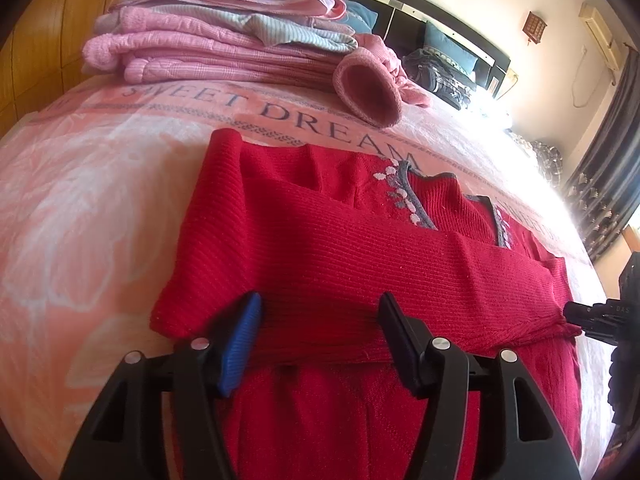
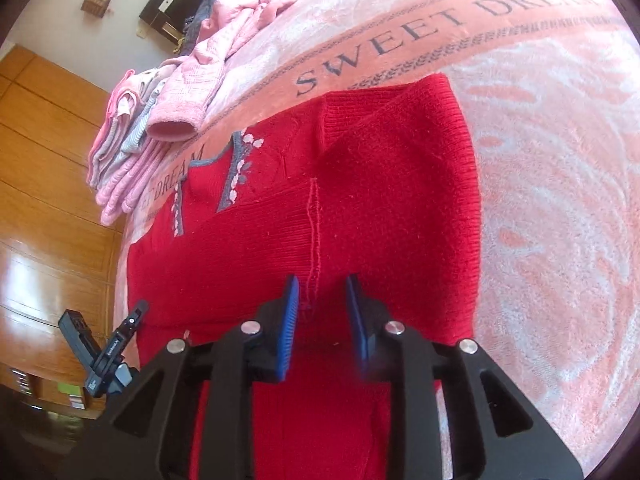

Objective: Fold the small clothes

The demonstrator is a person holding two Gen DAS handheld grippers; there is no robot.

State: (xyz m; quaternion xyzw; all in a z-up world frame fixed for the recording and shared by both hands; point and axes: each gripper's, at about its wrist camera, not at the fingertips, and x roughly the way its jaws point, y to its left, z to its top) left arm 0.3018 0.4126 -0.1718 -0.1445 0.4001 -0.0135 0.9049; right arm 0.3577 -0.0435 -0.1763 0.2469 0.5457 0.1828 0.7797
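A red knitted sweater (image 1: 340, 256) with a grey embroidered collar lies partly folded on the pink bedspread (image 1: 80, 200). My left gripper (image 1: 320, 320) is open, its fingers wide apart on either side of the sweater's near folded edge. My right gripper (image 1: 576, 314) shows at the far right, where the cloth puckers toward its tip. In the right wrist view the right gripper (image 2: 323, 304) has its fingers close together with the red sweater (image 2: 360, 184) and its seam bunched between the blue pads. The left gripper (image 2: 120, 340) shows at the lower left.
A stack of folded pink and grey clothes (image 1: 208, 40) lies at the back left, with a pink sleeve cuff (image 1: 368, 92) beside it. Dark pillows and a headboard (image 1: 448, 44) are behind. A wooden wardrobe (image 2: 48, 160) stands past the bed's edge.
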